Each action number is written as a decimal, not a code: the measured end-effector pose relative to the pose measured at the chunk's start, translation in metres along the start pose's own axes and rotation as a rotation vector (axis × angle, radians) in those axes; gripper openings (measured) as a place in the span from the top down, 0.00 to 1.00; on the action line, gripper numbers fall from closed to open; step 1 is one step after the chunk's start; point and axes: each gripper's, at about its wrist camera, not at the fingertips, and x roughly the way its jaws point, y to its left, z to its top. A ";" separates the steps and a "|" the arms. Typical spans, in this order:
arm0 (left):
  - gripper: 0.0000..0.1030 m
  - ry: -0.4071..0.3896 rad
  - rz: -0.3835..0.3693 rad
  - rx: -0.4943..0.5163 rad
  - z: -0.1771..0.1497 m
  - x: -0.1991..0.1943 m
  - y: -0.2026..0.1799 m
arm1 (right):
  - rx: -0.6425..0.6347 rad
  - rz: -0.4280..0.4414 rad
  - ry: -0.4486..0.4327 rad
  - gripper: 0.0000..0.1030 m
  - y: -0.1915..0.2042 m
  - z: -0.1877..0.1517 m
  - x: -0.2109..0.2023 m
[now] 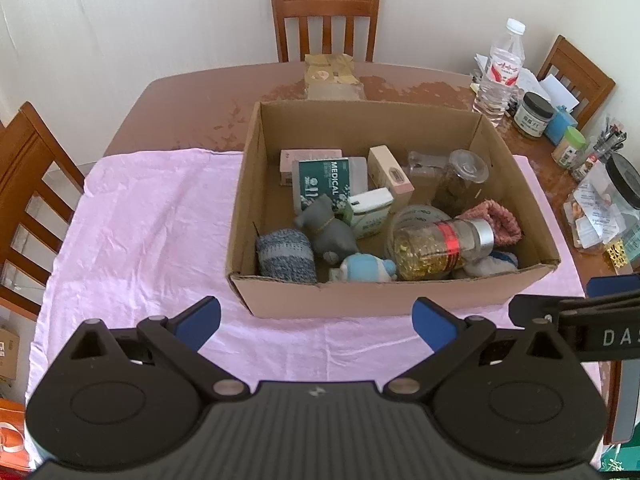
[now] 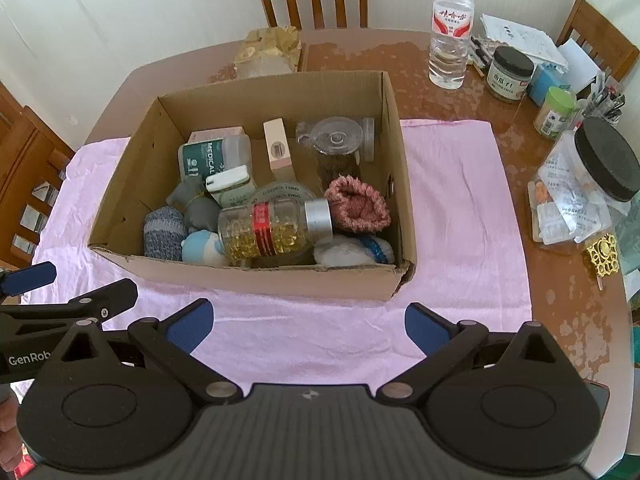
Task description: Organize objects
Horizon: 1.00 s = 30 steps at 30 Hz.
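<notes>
A cardboard box (image 1: 280,292) (image 2: 256,276) stands on a pink cloth (image 1: 140,220) (image 2: 460,200) and holds several items. On top lies a capsule bottle (image 1: 436,248) (image 2: 272,228) with a silver cap. Around it are a grey-blue sock roll (image 1: 284,256) (image 2: 164,232), a grey toy figure (image 1: 328,228), a pink knitted sock (image 1: 496,220) (image 2: 358,204), a green medical bottle (image 1: 324,184) (image 2: 204,158) and small boxes. My left gripper (image 1: 318,322) hangs open in front of the box, empty. Also open and empty, my right gripper (image 2: 308,324) hovers beside it, short of the box.
On the brown table (image 1: 180,100) to the right stand a water bottle (image 1: 500,72) (image 2: 450,28), black-lidded jars (image 1: 534,114) (image 2: 510,74), a green-lidded jar (image 2: 554,112), pens and a large plastic jar (image 2: 588,184). A packet (image 1: 332,76) lies behind the box. Wooden chairs (image 1: 324,16) surround the table.
</notes>
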 end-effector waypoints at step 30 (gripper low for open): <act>0.01 0.007 0.006 0.000 0.006 -0.002 0.000 | 0.010 -0.006 -0.018 0.00 0.000 0.003 -0.005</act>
